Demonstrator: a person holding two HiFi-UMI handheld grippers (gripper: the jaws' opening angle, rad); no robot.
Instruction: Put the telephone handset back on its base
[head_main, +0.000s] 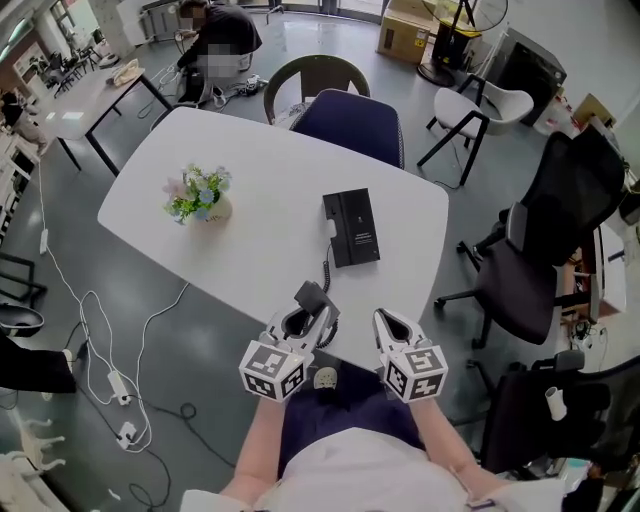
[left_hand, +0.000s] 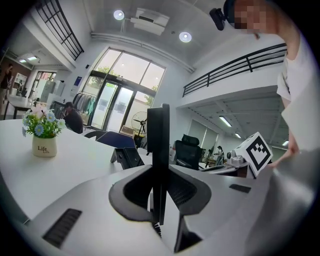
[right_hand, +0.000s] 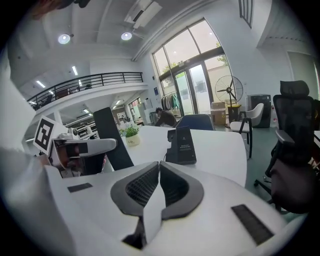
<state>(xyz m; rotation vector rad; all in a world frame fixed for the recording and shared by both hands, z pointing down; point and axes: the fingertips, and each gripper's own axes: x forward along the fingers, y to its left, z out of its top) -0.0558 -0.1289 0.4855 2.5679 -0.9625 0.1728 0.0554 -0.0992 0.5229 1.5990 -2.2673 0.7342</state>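
White desk in an open office, phone base lying flat toward its far right. At the near edge the left claw clamps the black handset, its long axis rising straight out of the jaws, tip aimed far toward the base. Right claw sits pinched together, empty.

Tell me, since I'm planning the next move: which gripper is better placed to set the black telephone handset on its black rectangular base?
Left. The left gripper is shut on the black telephone handset, with the black rectangular base ahead on the white table. The right gripper is shut and empty.
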